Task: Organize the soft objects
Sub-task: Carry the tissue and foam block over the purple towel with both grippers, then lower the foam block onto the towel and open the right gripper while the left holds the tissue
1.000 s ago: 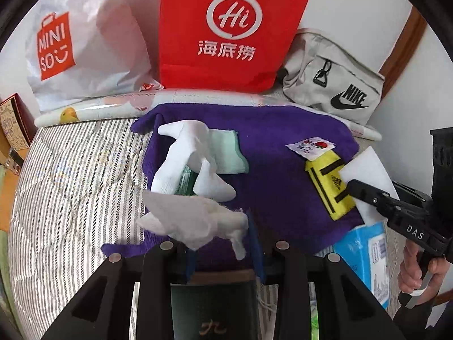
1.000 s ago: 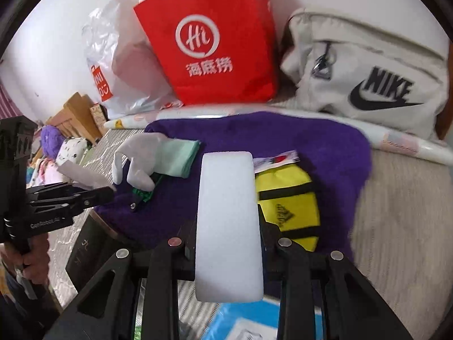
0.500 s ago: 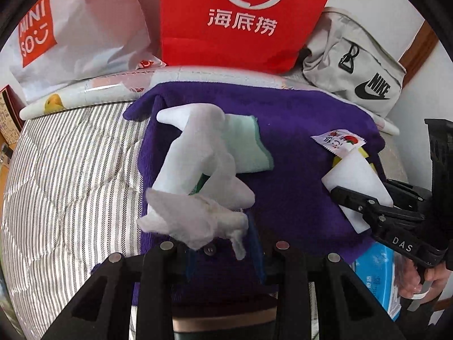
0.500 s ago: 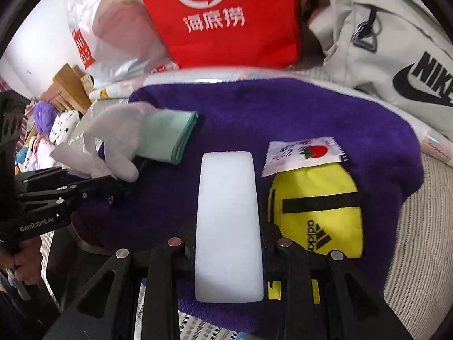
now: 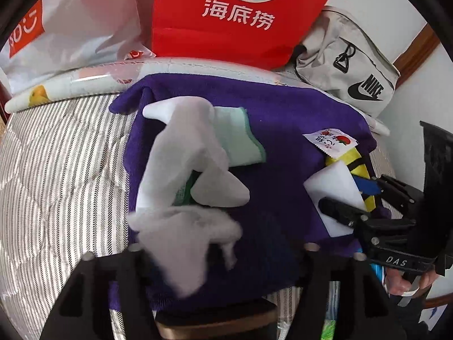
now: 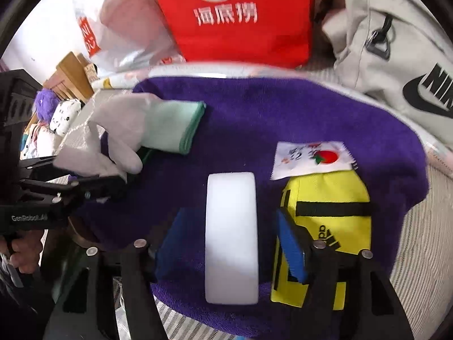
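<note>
Right wrist: right gripper [image 6: 230, 243] jaws just spread, white sponge block [image 6: 231, 235] loose between pads on the purple towel [image 6: 283, 113]. Left gripper [image 5: 220, 250] just spread too, crumpled tissue [image 5: 184, 238] by its left finger.

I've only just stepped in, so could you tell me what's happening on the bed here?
A person with a gripper in each hand is laying soft things out on a purple towel. The right gripper has just opened around a white sponge block, which lies beside a yellow pouch. The left gripper has just opened too, with a wad of white cotton loose between its jaws.
</note>
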Demonstrator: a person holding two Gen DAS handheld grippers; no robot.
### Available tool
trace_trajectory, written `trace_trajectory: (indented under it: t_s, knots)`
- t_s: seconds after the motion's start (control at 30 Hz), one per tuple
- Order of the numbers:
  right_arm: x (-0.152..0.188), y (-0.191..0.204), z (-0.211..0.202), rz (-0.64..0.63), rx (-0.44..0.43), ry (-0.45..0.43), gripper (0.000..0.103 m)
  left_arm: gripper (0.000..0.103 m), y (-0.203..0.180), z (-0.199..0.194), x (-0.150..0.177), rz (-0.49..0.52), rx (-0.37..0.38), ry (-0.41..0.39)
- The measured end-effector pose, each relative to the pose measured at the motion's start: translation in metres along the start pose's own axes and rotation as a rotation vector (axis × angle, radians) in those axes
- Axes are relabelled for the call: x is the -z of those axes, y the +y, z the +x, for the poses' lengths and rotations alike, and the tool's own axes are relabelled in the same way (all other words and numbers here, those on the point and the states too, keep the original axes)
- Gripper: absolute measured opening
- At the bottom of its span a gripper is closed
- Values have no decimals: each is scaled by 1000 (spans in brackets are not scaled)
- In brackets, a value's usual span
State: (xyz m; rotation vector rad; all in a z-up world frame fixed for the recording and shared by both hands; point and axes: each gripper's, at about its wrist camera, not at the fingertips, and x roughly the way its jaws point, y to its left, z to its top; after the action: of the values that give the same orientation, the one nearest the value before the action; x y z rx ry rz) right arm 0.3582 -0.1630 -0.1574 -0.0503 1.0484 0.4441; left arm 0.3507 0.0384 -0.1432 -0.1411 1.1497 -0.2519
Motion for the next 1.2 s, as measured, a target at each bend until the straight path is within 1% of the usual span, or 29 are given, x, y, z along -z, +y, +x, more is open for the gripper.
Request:
trace_trajectory:
  t_s: [0.1,0.17,0.3,0.37,0.43,0.47,0.5,0.53,0.63,0.7,0.77,0.83,0.9,0.93,1.03,1.1,1.17,1.2]
  knots:
    - [4,-1,-10,3,17,-9,66,66,-6,-6,2,18,-35,-12]
    - [8,-2,-19,5,28,-26,66,66,-6,-10,3,18,-38,-18]
    - [22,0,-40,6,26,-74,66,66,-6,-23,4,2,-67,-63]
    - [30,1,-51,7,18,-92,66,66,-5,-24,0,-8,-57,-77]
    - [37,6,-60,3,16,-89,66,67,-1,-28,-3,-48,-55,-66]
    - [41,8,-66,4,19,-98,66,69,0,-33,-2,-56,-51,-81]
    - [44,10,-69,3,18,-107,66,78,0,-40,-3,-57,-51,-108]
    - [47,12,-73,-1,14,-112,66,84,0,-44,-1,-58,-54,-119]
    - [53,20,-79,-6,5,-119,66,84,3,-55,0,-70,-36,-140]
    - [59,27,-85,-22,-2,-126,66,84,4,-61,1,-79,-38,-142]
    - [64,33,-87,-34,-6,-129,66,84,6,-66,3,-89,-17,-151]
    - [70,38,-89,-40,-9,-131,66,84,6,-68,2,-104,33,-157]
    - [76,41,-91,-42,-21,-132,66,84,3,-70,3,-99,108,-164]
    - [79,42,-91,-42,-25,-131,66,87,3,-70,3,-100,146,-169]
    - [86,44,-86,-39,-33,-113,66,95,-1,-71,3,-98,160,-181]
    - [89,44,-81,-38,-31,-106,66,95,-9,-69,5,-51,136,-185]
    - [88,45,-78,-43,-32,-107,66,95,-15,-71,9,0,118,-218]
    - [87,46,-78,-47,-34,-117,66,95,-18,-71,13,38,158,-230]
